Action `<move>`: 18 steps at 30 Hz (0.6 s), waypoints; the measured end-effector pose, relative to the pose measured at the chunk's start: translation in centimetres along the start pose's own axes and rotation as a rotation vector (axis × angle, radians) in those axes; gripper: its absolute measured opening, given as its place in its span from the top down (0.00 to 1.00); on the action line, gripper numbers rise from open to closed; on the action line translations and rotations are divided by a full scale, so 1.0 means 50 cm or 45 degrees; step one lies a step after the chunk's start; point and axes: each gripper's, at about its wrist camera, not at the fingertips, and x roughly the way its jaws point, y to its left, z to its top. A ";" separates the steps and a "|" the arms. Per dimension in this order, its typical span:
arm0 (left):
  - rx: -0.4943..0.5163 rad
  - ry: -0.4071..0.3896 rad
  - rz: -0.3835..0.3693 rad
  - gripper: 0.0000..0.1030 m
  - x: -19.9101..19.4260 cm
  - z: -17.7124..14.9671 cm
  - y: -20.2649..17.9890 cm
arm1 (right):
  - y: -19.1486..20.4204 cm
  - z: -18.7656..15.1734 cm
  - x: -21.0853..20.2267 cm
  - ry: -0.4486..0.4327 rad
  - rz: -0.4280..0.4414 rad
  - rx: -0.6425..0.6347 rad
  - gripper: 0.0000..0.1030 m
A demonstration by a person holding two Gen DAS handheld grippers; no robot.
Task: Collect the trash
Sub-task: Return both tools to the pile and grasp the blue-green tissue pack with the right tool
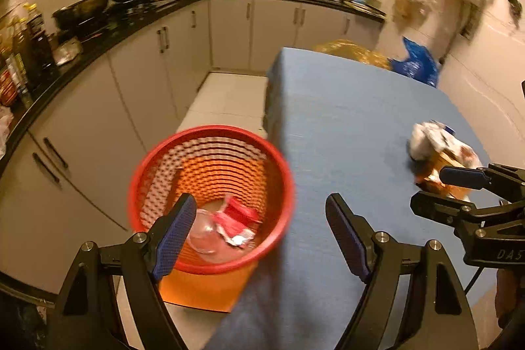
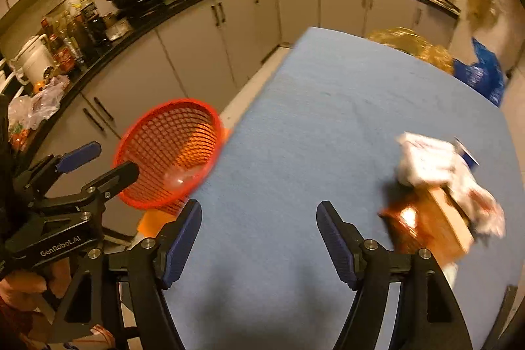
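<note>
Clearly both grippers stand open and empty above a blue-covered table [image 2: 295, 120] beside a red mesh basket [image 1: 210, 195].

"GenRobot.AI" reads on the left gripper [image 2: 98, 161] body in the right wrist view; "DA5" shows on the right gripper [image 1: 436, 191] in the left wrist view. Cream cabinets [image 1: 137, 81] under a black counter [image 1: 108, 28] crowded with woks and bottles curve round the kitchen. Red-and-white wrappers [image 1: 234, 220] and clear plastic lie in the basket, which stands on the floor at the table's left edge. Crumpled white paper [image 2: 436, 166] and a brown packet [image 2: 426, 225] remain on the cloth, near the right gripper's fingers, untouched.
</note>
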 end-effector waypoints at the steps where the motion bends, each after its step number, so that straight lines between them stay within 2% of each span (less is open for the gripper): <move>1: 0.011 0.004 -0.011 0.22 0.001 -0.002 -0.016 | -0.013 -0.009 -0.006 0.005 0.003 0.005 0.26; 13: 0.145 0.052 -0.125 0.22 0.014 -0.021 -0.190 | -0.136 -0.099 -0.074 0.009 -0.053 0.079 0.26; 18: 0.175 0.083 -0.154 0.22 0.023 -0.030 -0.242 | -0.189 -0.127 -0.081 0.022 -0.021 0.127 0.26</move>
